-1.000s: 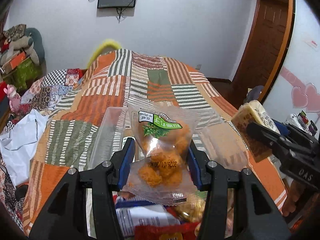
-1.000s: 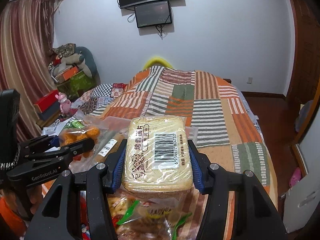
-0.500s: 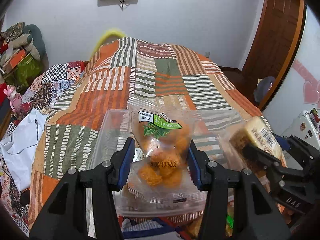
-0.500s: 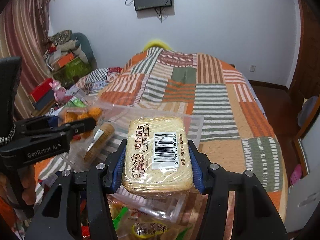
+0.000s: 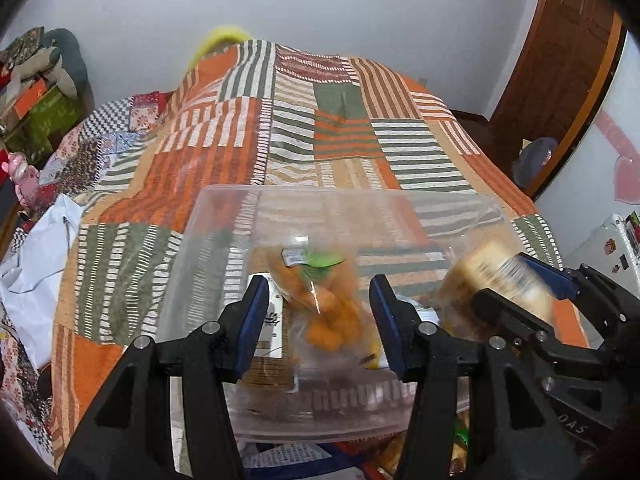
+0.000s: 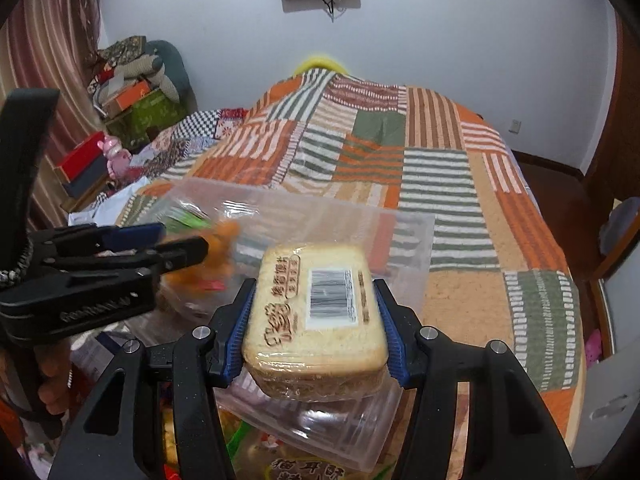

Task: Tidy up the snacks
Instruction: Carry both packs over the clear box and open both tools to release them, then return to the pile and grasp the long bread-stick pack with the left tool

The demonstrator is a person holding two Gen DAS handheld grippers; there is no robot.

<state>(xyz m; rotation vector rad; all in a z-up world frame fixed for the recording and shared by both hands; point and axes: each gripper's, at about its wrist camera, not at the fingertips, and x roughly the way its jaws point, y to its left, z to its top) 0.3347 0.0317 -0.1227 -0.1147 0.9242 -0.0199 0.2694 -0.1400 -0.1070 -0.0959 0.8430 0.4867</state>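
Nearest, our right gripper [image 6: 314,330] clamps its blue-padded jaws against both sides of a rectangular, film-wrapped pale toast-slice packet [image 6: 318,312] bearing a barcode label, held over the near wall of a clear plastic storage box [image 5: 224,216]. Our left gripper [image 5: 318,320] has its jaws spread wide, touching nothing; a blurred clear bag of orange fried snacks [image 5: 320,300] sits between them, inside the box. Loose snack wrappers [image 6: 304,470] lie below. Beyond, the box rests on an orange, green and white striped patchwork bedspread [image 5: 340,120].
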